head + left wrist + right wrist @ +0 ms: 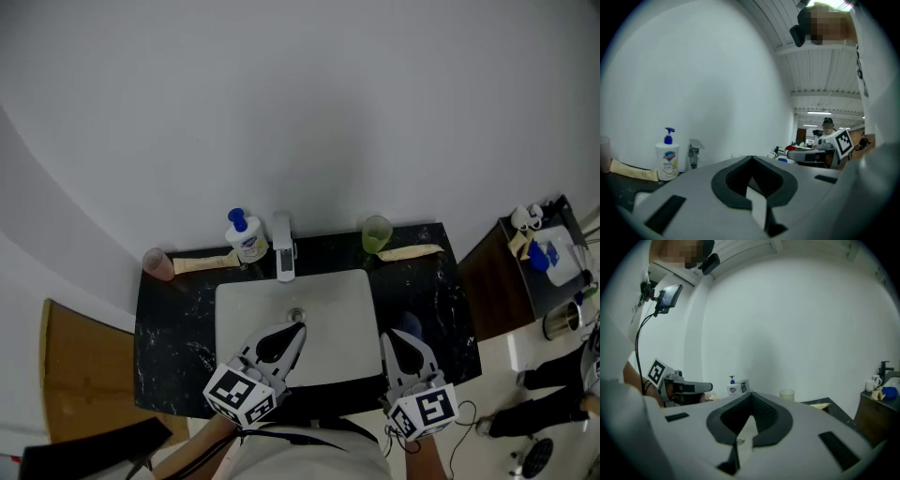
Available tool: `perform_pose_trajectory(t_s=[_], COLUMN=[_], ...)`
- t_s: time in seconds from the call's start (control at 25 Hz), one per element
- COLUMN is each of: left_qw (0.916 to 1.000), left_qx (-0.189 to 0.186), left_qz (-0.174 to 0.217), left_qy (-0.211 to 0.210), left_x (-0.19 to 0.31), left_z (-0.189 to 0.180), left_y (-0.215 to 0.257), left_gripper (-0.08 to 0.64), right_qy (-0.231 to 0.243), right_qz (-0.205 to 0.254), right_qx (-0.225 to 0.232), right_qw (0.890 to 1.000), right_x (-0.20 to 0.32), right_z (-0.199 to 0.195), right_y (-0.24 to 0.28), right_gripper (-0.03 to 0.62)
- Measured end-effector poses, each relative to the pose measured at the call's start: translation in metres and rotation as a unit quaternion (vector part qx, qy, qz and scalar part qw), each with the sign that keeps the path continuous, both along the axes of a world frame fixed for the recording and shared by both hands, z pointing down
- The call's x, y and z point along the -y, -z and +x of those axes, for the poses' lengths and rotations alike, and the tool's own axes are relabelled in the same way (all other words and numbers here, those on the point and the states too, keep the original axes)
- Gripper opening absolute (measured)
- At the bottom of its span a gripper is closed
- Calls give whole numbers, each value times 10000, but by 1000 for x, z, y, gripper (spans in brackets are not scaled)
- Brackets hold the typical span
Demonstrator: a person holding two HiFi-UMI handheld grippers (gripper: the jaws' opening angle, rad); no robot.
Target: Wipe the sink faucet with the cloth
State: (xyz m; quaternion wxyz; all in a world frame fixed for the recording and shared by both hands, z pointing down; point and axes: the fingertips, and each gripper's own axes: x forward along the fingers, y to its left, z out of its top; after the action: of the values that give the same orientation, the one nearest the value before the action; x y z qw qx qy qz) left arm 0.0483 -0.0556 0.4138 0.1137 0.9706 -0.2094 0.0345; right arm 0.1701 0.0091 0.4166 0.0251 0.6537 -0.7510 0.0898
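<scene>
The grey faucet [284,248] stands at the back rim of the white basin [337,300], set in a black marble counter [173,323]. A beige folded cloth [206,263] lies left of the faucet, behind the soap bottle [246,236]. A second beige cloth [410,252] lies to the right, by a green cup [376,234]. My left gripper [298,328] hovers shut and empty over the basin's front half. The right gripper [389,335] hangs over the basin's right front corner, shut with nothing in it. In the left gripper view the faucet [693,152] and cloth [633,171] are far ahead on the left.
A pink cup [158,263] stands at the counter's back left corner. At the right, a dark side table [539,281] carries small items, with a metal cup [562,322] below it. A wooden board [75,375] lies left of the counter.
</scene>
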Motion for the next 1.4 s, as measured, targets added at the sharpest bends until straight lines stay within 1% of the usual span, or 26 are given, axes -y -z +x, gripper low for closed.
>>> perform_pose_trajectory(t_s=[0.12, 0.2, 0.28, 0.4, 0.52, 0.6, 0.68, 0.76, 0.92, 0.96, 1.04, 1.16, 1.28, 1.4], left_qw=[9981, 9943, 9886, 9781, 9666, 9611, 9584, 9576, 9596, 9603, 9619, 9636, 9642, 9651], left_qx=[14, 27, 37, 63, 100, 131, 154, 181, 248, 256, 268, 267, 284, 301], left_qz=[-77, -114, -145, -193, -251, -287, -323, -346, -374, -377, -383, -386, -377, -355], left_qy=[-610, -1064, -1498, -2071, -2548, -2744, -2832, -2853, -2779, -2751, -2695, -2630, -2608, -2578], left_x=[-14, -28, -46, -75, -104, -117, -124, -124, -119, -117, -113, -109, -108, -106], left_z=[42, 73, 105, 144, 169, 176, 178, 177, 171, 169, 165, 160, 158, 155], left_y=[-14, -22, -28, -38, -45, -49, -52, -55, -60, -61, -61, -61, -60, -60], left_gripper=[2, 2, 2, 2, 2, 2, 2, 2, 2, 2, 2, 2, 2, 2], right_qy=[-523, -922, -1283, -1705, -1977, -2068, -2095, -2040, -1762, -1658, -1457, -1312, -1233, -1147], right_qz=[-172, -346, -503, -629, -721, -774, -815, -871, -1100, -1161, -1316, -1594, -1913, -2259], right_qx=[-28, -72, -73, -2, 55, 78, 101, 129, 185, 207, 208, 191, 306, 277], right_qw=[9985, 9951, 9904, 9833, 9776, 9753, 9744, 9750, 9780, 9791, 9803, 9783, 9733, 9670], right_x=[-20, -39, -58, -81, -98, -103, -104, -99, -83, -78, -69, -57, -46, -37], right_z=[32, 55, 76, 99, 111, 113, 113, 111, 105, 103, 100, 101, 105, 105], right_y=[-13, -29, -45, -62, -72, -79, -85, -93, -115, -120, -130, -145, -160, -175], right_gripper=[3, 3, 3, 3, 3, 3, 3, 3, 5, 40, 148, 227, 270, 275])
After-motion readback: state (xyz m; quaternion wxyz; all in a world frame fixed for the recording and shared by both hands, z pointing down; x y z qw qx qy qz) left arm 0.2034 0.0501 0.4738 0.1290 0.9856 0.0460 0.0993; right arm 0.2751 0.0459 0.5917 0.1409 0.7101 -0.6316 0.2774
